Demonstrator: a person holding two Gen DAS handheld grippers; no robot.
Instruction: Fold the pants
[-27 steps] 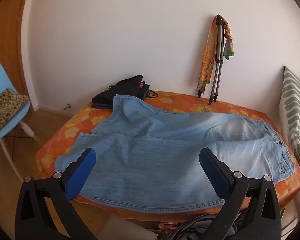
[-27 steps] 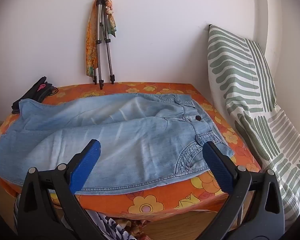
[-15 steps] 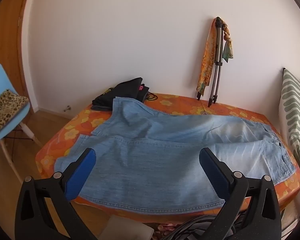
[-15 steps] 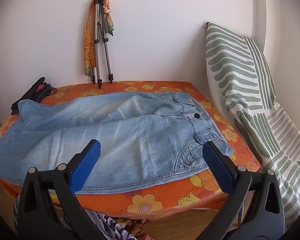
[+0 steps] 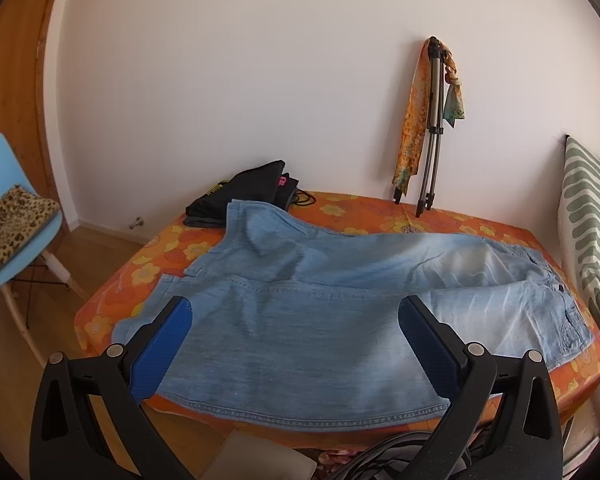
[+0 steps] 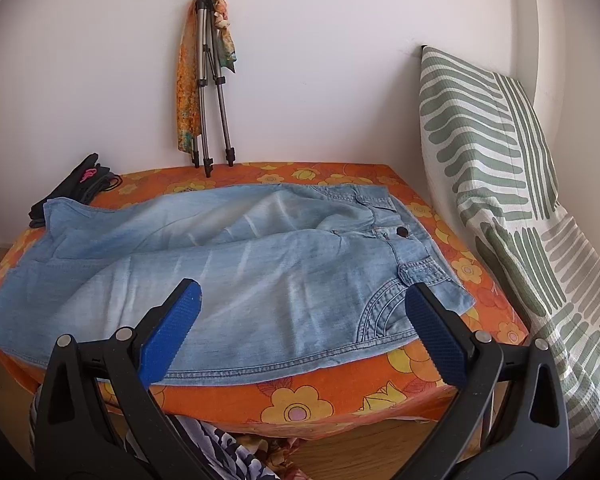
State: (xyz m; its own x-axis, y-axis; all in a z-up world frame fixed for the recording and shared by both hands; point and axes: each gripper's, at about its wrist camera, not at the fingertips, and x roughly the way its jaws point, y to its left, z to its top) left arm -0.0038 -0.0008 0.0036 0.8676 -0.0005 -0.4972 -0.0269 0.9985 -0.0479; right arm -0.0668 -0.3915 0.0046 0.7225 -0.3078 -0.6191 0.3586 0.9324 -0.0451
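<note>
Light blue denim pants (image 5: pixel 320 312) (image 6: pixel 228 280) lie spread sideways over a table covered with an orange flowered cloth (image 5: pixel 380 216) (image 6: pixel 300 400). The waistband with its dark button (image 6: pixel 401 232) is at the right, the leg hems at the left. My left gripper (image 5: pixel 296 320) hangs open above the near hem side of the legs, its blue pads wide apart with nothing between them. My right gripper (image 6: pixel 304 304) is open too, held over the near edge by the hip pocket, clear of the fabric.
A folded tripod with scarves (image 5: pixel 432 120) (image 6: pixel 208 80) leans on the back wall. Dark folded clothes (image 5: pixel 252 192) (image 6: pixel 76 188) sit at the far left corner. A green striped cushion (image 6: pixel 508 184) stands at the right. A blue chair with a leopard cushion (image 5: pixel 8 224) stands left.
Both grippers have drifted slightly, so the table sits a touch lower and closer in each view. The pants lie as before and both jaws stay wide apart.
</note>
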